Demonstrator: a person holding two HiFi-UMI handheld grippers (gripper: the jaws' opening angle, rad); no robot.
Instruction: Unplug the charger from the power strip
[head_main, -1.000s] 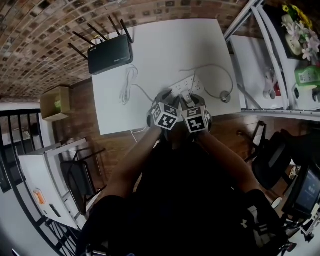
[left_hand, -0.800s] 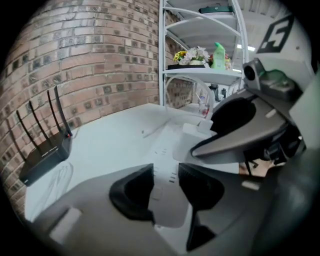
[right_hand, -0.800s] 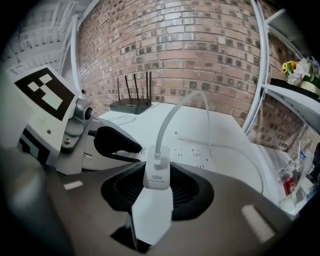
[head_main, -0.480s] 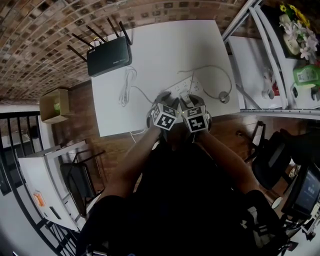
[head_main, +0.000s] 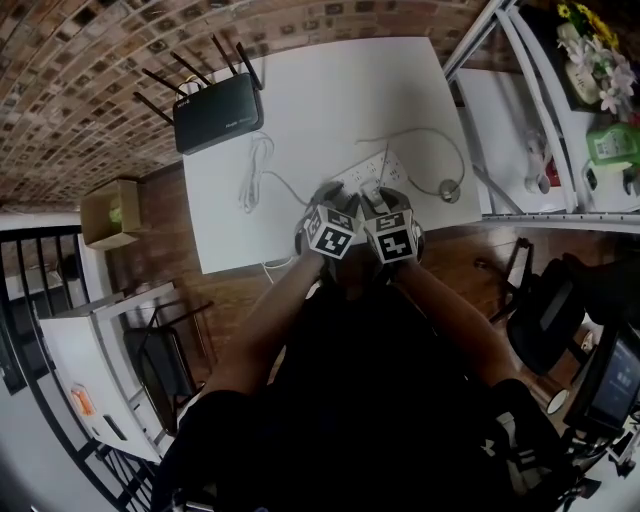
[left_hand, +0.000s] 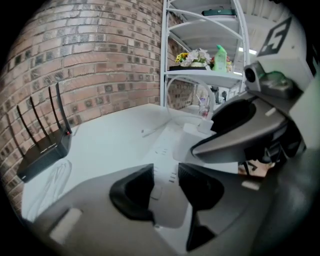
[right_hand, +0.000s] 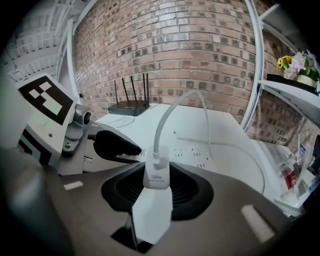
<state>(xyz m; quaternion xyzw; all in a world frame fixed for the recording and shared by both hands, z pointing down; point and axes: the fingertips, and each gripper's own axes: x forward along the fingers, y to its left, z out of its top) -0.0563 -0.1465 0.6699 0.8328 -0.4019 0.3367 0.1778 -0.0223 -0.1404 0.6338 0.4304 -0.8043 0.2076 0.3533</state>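
A white power strip (head_main: 375, 170) lies near the front edge of the white table (head_main: 330, 90). My right gripper (right_hand: 157, 187) is shut on the white charger (right_hand: 156, 175), which stands upright between its ribbed pads; the charger's lower end is hidden. Its white cable (right_hand: 172, 107) arches up and away across the table. My left gripper (left_hand: 166, 186) is just to the left of the right one, its jaws close together on the near end of the power strip (left_hand: 167, 160). In the head view both grippers sit side by side over the strip.
A black router (head_main: 218, 112) with antennas stands at the table's far left corner. A loose white cord (head_main: 255, 170) lies in front of it. A white metal shelf (head_main: 560, 120) with bottles and flowers stands to the right, and a cardboard box (head_main: 110, 205) is on the floor at left.
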